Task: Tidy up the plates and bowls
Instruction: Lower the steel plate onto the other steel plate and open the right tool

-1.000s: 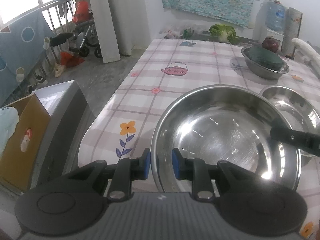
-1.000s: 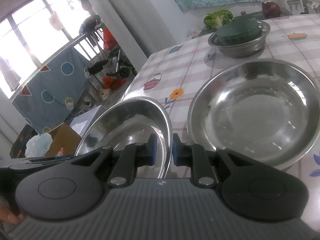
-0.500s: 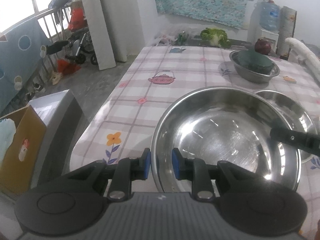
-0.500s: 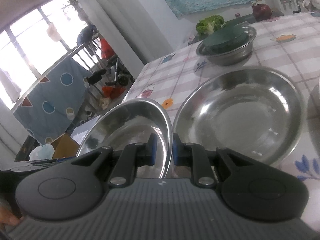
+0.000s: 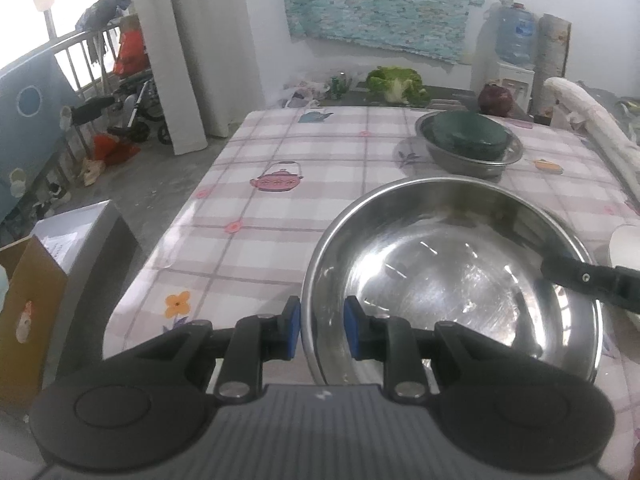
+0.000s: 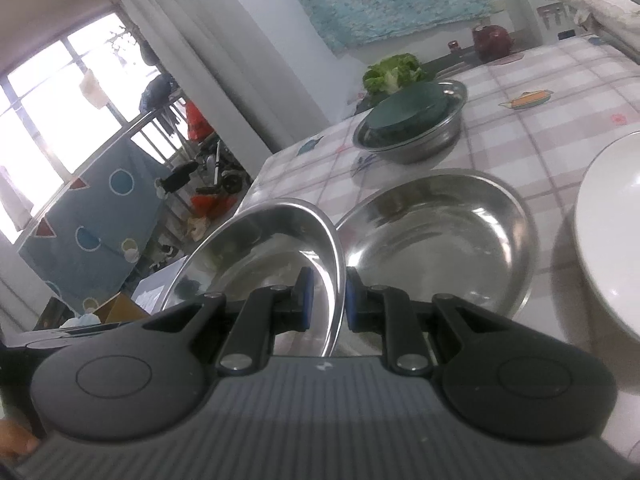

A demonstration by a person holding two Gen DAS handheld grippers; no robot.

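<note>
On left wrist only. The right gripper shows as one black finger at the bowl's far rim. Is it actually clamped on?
Observer: Yes. In the right wrist view the right gripper is shut on the rim of the held steel bowl, one blue pad inside the rim and one outside.
Operator: Is anything on the table past that side? The bowl blocks my view.
Observer: A second steel bowl, empty, sits on the table just to the right of the held one. Their rims overlap in the picture, and I can't tell whether they touch.
</note>
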